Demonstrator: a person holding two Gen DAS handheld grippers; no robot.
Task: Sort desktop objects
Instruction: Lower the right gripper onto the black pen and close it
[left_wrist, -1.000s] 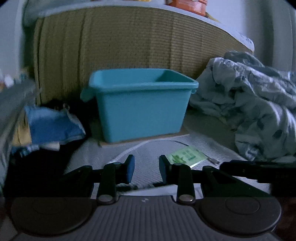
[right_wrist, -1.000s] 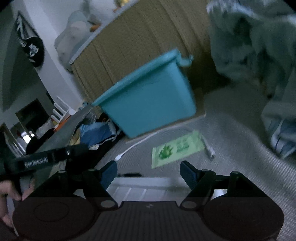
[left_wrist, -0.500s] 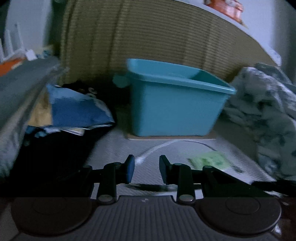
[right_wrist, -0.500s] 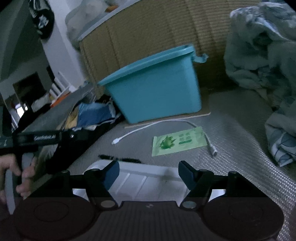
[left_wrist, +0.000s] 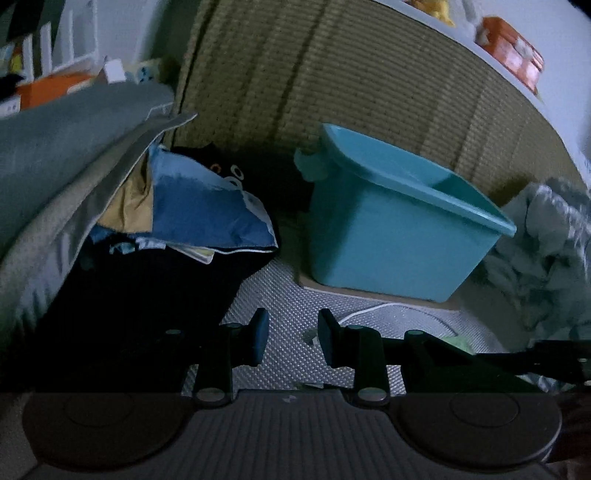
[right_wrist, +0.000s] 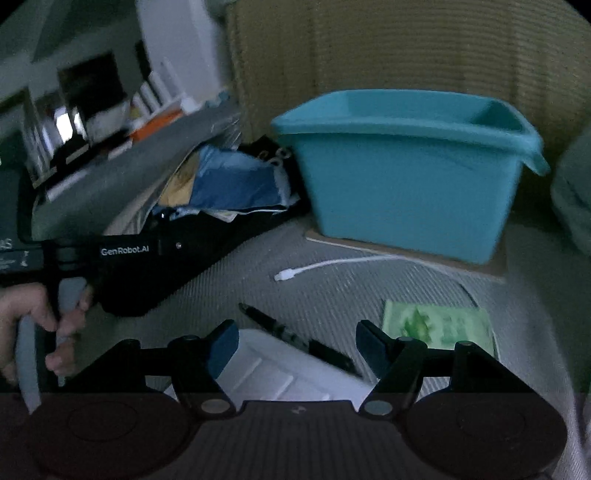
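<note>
the right hand-held gripper (right_wrist: 293, 347) is hovering wide open and empty over a white tray (right_wrist: 280, 373) and black pen (right_wrist: 295, 338); the left hand-held gripper (left_wrist: 290, 338) is gaping narrowly, holding nothing, facing the teal bin (left_wrist: 391, 236).

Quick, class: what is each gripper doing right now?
Left gripper: open, holding nothing.
Right gripper: open wide, empty, above the white tray.

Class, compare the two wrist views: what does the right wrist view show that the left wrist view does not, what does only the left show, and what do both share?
Only the right wrist view shows the black pen, the white tray, the cable's plug end, and a hand holding the left gripper's handle. Only the left wrist view shows the orange box on the high ledge. Both share the teal bin, the blue cloth, the green packet and the woven mat.
</note>
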